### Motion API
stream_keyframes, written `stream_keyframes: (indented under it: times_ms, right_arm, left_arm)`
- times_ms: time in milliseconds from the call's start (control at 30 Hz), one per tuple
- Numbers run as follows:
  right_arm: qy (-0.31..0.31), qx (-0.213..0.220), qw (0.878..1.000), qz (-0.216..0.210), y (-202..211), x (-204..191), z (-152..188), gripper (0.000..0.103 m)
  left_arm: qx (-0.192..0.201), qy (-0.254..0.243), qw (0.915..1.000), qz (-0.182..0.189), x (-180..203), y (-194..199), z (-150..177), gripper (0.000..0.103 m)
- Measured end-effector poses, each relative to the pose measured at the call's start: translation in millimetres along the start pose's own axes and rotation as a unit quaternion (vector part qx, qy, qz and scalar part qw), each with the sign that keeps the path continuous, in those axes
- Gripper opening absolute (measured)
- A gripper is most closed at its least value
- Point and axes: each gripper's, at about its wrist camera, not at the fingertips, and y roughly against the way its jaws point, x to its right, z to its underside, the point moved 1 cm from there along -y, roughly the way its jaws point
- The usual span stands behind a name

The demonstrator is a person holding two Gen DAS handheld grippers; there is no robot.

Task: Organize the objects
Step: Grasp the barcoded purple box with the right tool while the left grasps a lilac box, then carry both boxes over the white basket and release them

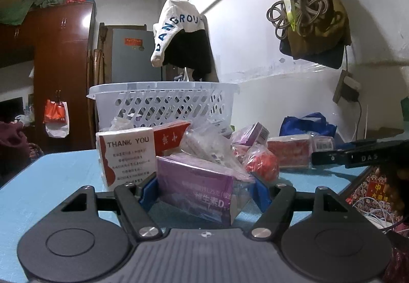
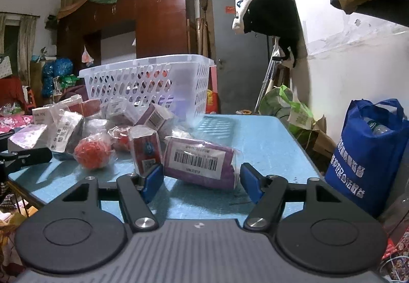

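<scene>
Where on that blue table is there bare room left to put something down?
The blue table is bare on the stretch between the white basket and the blue bag, right of the purple barcoded box. Its near-left corner, beside the THANK YOU card, is bare too. The middle is crowded with wrapped packages.

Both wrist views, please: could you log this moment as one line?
left gripper: shut on purple box | right gripper: open, before barcoded purple package | basket: behind pile
</scene>
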Motion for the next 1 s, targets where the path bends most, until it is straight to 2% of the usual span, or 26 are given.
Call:
stream_keyframes:
  times_ms: [133,367,567,700,1000]
  right_arm:
    - [0.007,0.002,0.999,0.036,1.7,0.5,-1.6,0.069]
    - [0.007,-0.006,0.998,0.062,5.0,7.2,-3.8,0.069]
    - [-0.001,0.001,0.998,0.061,9.1,10.2,-3.1,0.069]
    - [0.0,0.009,0.998,0.057,15.2,9.3,-6.7,0.069]
    - [-0.007,0.015,0.999,0.049,20.1,9.6,-9.6,0.069]
  left_arm:
    - [0.003,0.0,1.0,-0.004,-1.9,3.3,1.2,0.076]
    - [0.005,0.007,0.9999,-0.01,-6.1,5.7,-0.7,0.076]
    - [0.002,0.0,1.0,-0.007,-4.3,7.0,-1.1,0.076]
    - [-0.03,-0.035,0.9989,0.007,3.1,4.7,6.4,0.077]
    - [-0.013,-0.036,0.9993,-0.003,-8.1,19.9,7.9,0.076]
